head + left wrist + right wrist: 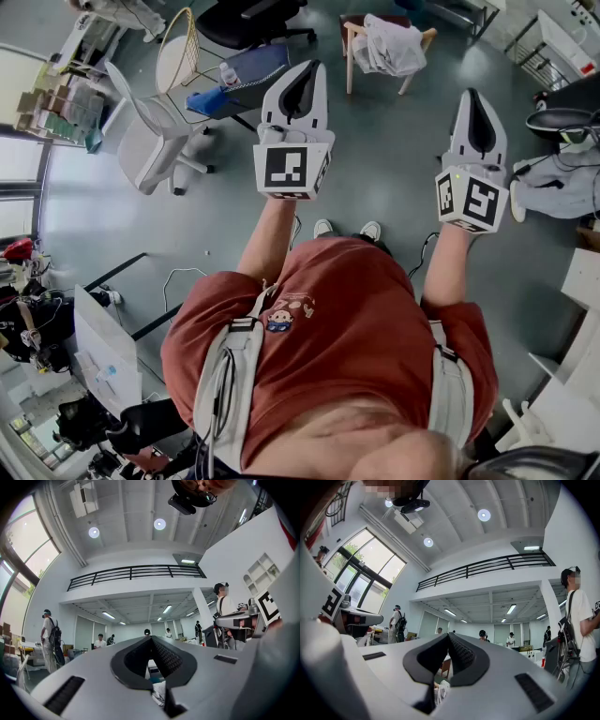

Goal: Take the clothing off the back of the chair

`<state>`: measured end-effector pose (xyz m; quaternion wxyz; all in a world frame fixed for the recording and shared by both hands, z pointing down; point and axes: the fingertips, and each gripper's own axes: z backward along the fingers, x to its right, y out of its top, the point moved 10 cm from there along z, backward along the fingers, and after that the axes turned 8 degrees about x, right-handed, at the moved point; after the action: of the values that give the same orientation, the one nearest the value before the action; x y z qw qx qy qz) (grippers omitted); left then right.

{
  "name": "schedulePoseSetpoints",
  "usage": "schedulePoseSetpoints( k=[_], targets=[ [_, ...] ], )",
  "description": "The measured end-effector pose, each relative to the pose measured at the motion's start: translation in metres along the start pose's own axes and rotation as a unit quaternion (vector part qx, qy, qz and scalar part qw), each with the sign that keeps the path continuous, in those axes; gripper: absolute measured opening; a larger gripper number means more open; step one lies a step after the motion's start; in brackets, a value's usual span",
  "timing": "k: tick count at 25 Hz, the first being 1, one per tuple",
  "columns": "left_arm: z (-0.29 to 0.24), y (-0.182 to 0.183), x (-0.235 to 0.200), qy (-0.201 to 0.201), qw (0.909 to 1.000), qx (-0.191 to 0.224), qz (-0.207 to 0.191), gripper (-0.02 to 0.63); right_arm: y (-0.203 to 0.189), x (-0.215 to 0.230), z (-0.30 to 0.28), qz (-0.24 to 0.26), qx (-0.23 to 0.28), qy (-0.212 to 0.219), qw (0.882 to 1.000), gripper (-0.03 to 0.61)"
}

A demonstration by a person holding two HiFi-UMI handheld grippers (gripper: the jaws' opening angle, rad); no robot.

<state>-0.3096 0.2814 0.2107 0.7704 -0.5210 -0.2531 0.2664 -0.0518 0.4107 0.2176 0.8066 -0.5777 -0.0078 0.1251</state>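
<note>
Clothing (389, 47) hangs on the wooden chair (350, 58), well apart from the left gripper (302, 86) and right gripper (476, 111), both with fingers closed together, empty.

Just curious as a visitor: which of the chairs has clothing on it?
The wooden chair at the top of the head view, with a white garment draped over it. The white office chair at left and the black chair carry none.
</note>
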Motion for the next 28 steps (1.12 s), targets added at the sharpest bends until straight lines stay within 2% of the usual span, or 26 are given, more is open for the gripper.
schedulePoseSetpoints(
  k=[14, 28],
  targets=[
    [-0.038, -0.016, 0.049, -0.017, 0.9998, -0.011, 0.005, 0.014, -0.023, 0.051, 0.001, -0.005, -0.013, -0.005, 1.000, 0.023],
    [-0.068, -0.037, 0.118, 0.002, 0.9994, -0.034, -0.005, 0.014, -0.057, 0.122, 0.002, -0.049, -0.009, 0.020, 0.999, 0.023]
  ],
)
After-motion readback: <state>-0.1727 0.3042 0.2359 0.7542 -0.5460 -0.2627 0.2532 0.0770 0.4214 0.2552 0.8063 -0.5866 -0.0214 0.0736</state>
